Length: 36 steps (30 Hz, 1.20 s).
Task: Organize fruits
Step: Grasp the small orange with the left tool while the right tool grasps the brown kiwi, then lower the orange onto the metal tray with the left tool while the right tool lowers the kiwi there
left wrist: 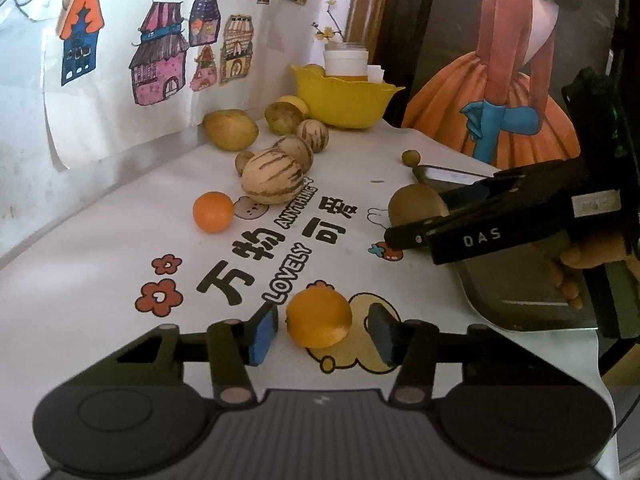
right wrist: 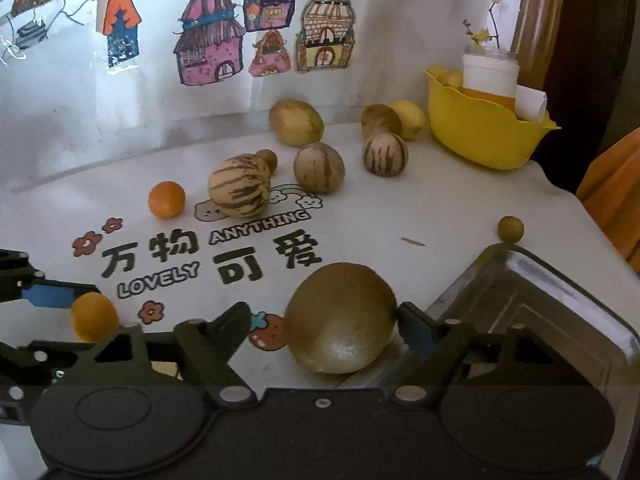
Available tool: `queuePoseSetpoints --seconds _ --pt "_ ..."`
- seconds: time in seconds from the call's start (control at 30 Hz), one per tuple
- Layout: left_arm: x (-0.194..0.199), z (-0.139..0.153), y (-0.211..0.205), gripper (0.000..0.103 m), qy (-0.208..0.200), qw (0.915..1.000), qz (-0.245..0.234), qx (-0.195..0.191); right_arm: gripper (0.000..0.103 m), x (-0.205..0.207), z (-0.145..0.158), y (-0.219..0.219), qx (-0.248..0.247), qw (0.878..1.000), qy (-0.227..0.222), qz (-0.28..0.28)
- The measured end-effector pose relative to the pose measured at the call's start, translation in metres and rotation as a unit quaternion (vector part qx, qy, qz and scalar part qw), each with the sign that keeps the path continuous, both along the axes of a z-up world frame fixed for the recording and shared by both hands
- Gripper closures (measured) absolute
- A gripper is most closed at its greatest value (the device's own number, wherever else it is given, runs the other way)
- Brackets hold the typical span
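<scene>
In the left wrist view, at lower centre of the frame, the left gripper (left wrist: 322,334) is seen straddling a small orange (left wrist: 319,317) on the white printed tablecloth (left wrist: 100,272). Its blue pads (left wrist: 262,334) stand just beside the fruit on either side, a sliver of cloth showing at each, so the jaws are judged partly open and not yet pressing.

Further right, the right gripper (left wrist: 404,236) is seen reaching in beside a brown round fruit (left wrist: 418,204). In its own view, that brown round fruit (right wrist: 340,318) fills the gap between the fingers at lower centre; the right pad appears to touch it, while the left finger stands clear, so no firm grip is judged.

Just right of it lies a metal tray (right wrist: 560,292), apparently holding nothing. At upper right, a yellow bowl (right wrist: 480,136) holds a white-lidded jar (right wrist: 490,70) and some yellowish fruit.
</scene>
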<state>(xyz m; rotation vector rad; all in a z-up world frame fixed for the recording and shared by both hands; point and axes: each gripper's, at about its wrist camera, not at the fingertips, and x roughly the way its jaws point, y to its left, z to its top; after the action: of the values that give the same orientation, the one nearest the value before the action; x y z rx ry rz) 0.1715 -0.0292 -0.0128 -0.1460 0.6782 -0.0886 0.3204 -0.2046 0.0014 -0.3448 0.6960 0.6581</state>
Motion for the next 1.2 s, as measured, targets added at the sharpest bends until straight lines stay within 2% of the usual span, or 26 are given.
queuePoseSetpoints --seconds 0.23,0.37,0.73,0.9,1.2 --pt "0.000 0.000 -0.001 0.064 0.002 1.0000 0.003 0.008 0.032 0.004 -0.004 0.004 -0.017 1.000 -0.008 -0.003" --pt "0.001 0.000 -0.001 0.065 0.003 1.0000 0.004 0.008 0.042 0.007 -0.007 0.006 -0.027 1.000 -0.010 -0.010" --pt "0.004 0.000 -0.001 0.065 0.007 0.9999 0.006 0.008 0.043 0.005 -0.009 0.006 -0.021 1.000 -0.006 -0.021" --pt "0.006 0.002 -0.002 0.065 0.012 0.9999 0.007 0.008 0.043 0.000 -0.007 0.000 0.013 1.000 0.016 -0.012" --pt "0.013 0.013 -0.005 0.066 0.006 1.0000 0.003 0.003 0.043 -0.014 0.013 -0.022 0.090 0.995 0.026 -0.020"
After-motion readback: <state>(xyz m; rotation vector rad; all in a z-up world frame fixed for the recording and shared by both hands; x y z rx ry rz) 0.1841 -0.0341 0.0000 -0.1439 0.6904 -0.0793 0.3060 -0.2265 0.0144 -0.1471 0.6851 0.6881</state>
